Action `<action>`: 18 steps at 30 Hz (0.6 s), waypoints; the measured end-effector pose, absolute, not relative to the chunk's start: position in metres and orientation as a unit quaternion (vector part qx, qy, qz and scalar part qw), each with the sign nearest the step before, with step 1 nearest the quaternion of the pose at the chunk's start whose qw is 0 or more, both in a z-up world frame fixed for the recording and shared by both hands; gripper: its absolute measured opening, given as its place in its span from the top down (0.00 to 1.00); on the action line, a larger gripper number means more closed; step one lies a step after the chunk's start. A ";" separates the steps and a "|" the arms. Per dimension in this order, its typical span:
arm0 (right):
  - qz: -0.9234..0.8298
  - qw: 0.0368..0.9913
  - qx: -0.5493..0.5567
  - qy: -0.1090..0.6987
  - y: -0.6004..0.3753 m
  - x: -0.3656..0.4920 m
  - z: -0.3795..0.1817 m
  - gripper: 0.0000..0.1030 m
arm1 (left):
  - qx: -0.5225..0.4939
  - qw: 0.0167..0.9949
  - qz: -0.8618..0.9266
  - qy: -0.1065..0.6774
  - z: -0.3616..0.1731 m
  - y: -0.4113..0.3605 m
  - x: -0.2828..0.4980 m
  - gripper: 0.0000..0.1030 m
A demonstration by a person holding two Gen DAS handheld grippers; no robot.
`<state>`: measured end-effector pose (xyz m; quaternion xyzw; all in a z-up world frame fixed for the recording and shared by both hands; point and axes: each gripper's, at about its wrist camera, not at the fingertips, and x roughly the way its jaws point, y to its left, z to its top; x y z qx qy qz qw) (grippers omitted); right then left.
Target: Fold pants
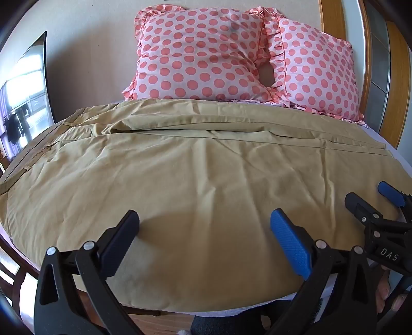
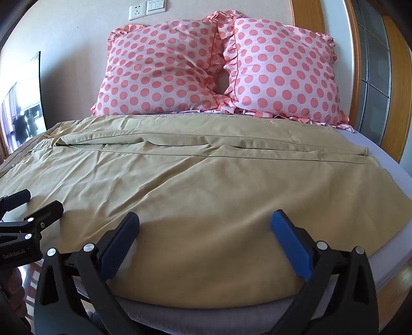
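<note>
Khaki pants (image 1: 195,170) lie spread flat across the bed, waistband at the left, legs running right; they also fill the right wrist view (image 2: 206,185). The far leg is folded along a long seam. My left gripper (image 1: 204,219) is open and empty, its fingers hovering over the near edge of the pants. My right gripper (image 2: 204,220) is open and empty, over the near edge further right. The right gripper also shows at the right of the left wrist view (image 1: 370,198), and the left gripper shows at the left of the right wrist view (image 2: 36,203).
Two pink polka-dot pillows (image 1: 206,56) (image 2: 283,69) lean on the wall at the bed's far side. A light sheet (image 2: 386,165) shows at the right. A wooden door frame (image 2: 358,77) stands right. A wall socket (image 2: 137,11) is above.
</note>
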<state>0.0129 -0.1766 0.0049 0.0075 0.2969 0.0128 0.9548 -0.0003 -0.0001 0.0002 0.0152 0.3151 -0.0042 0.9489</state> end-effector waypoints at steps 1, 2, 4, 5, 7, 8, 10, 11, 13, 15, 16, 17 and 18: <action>0.013 0.955 0.007 0.297 -0.177 0.013 0.005 0.01 | 0.015 0.949 -0.004 0.315 0.000 0.000 0.000 0.02; 0.012 0.955 0.007 0.297 -0.176 0.013 0.005 0.01 | 0.015 0.949 -0.005 0.316 0.000 0.000 0.000 0.02; 0.013 0.955 0.008 0.296 -0.177 0.013 0.005 0.01 | 0.015 0.948 -0.005 0.317 0.000 0.000 0.000 0.02; 0.013 0.955 0.008 0.296 -0.177 0.013 0.005 0.01 | 0.015 0.948 -0.004 0.317 0.000 0.000 0.000 0.02; 0.013 0.955 0.007 0.296 -0.177 0.013 0.005 0.01 | 0.015 0.949 -0.004 0.316 0.000 0.000 0.000 0.02; 0.013 0.955 0.007 0.296 -0.177 0.013 0.005 0.01 | 0.015 0.949 -0.004 0.316 0.000 0.000 0.000 0.02; 0.013 0.955 0.007 0.295 -0.177 0.013 0.005 0.01 | 0.015 0.949 -0.004 0.316 0.000 0.000 0.000 0.02; 0.013 0.955 0.007 0.295 -0.177 0.013 0.005 0.01 | 0.015 0.949 -0.004 0.316 0.000 0.000 0.000 0.02; 0.013 0.955 0.007 0.295 -0.177 0.013 0.005 0.01 | 0.015 0.949 -0.004 0.316 0.000 0.000 0.000 0.02; 0.013 0.955 0.007 0.295 -0.177 0.013 0.005 0.01 | 0.015 0.949 -0.004 0.316 0.000 0.000 0.000 0.02; 0.013 0.956 0.007 0.294 -0.177 0.013 0.005 0.01 | 0.015 0.949 -0.004 0.316 0.000 0.000 0.000 0.02; 0.013 0.956 0.007 0.294 -0.176 0.013 0.005 0.01 | 0.015 0.949 -0.004 0.316 0.000 0.000 0.000 0.02; 0.013 0.956 0.007 0.294 -0.177 0.013 0.005 0.01 | 0.015 0.949 -0.004 0.316 0.000 0.000 0.000 0.02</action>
